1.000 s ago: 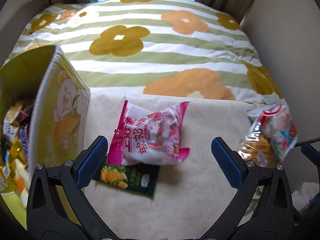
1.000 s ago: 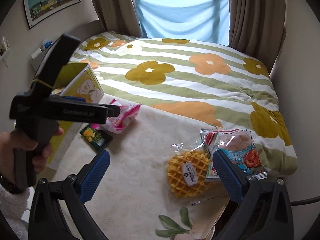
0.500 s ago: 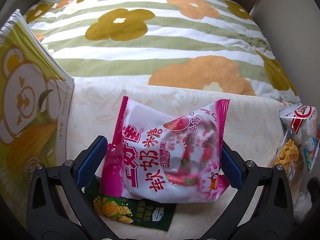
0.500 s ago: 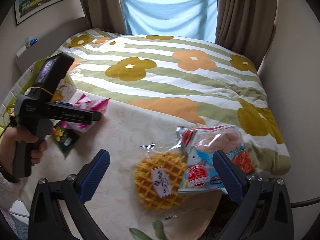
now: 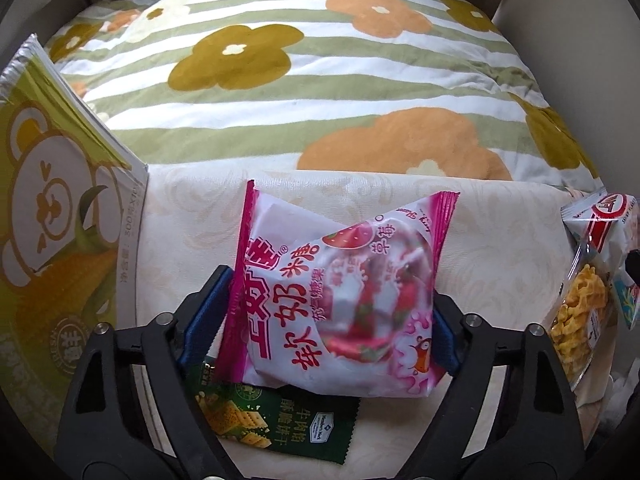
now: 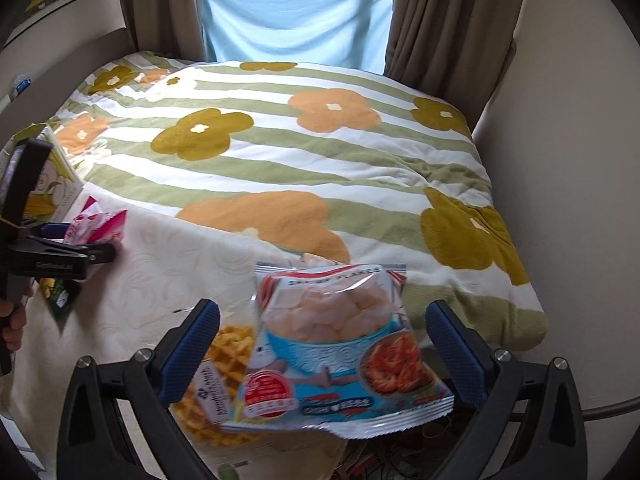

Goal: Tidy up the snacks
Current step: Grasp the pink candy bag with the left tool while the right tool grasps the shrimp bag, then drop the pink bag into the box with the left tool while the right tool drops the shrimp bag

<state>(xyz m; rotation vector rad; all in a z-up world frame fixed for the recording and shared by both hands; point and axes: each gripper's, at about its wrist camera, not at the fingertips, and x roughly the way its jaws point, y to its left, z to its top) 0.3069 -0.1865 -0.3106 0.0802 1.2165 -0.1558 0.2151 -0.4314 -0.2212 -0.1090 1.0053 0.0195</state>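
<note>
A pink and white candy bag (image 5: 332, 300) lies on the cream cloth (image 5: 192, 216), overlapping a dark green cracker packet (image 5: 276, 420). My left gripper (image 5: 328, 320) is closing, and its blue pads press on both sides of the candy bag. In the right wrist view a shrimp flakes bag (image 6: 340, 344) lies partly over a waffle packet (image 6: 224, 380). My right gripper (image 6: 322, 344) hangs open above them, with the shrimp bag between its fingers and clear gaps on both sides.
A green and yellow box with a bear print (image 5: 52, 240) stands at the left edge of the cloth. Behind it spreads a striped flowered blanket (image 6: 280, 152). A wall runs along the right. A hand (image 6: 12, 320) holds the left gripper.
My left gripper came down over the candy bag, then its jaws narrowed onto the bag's sides. My right gripper moved toward the shrimp bag, which now lies between its fingers.
</note>
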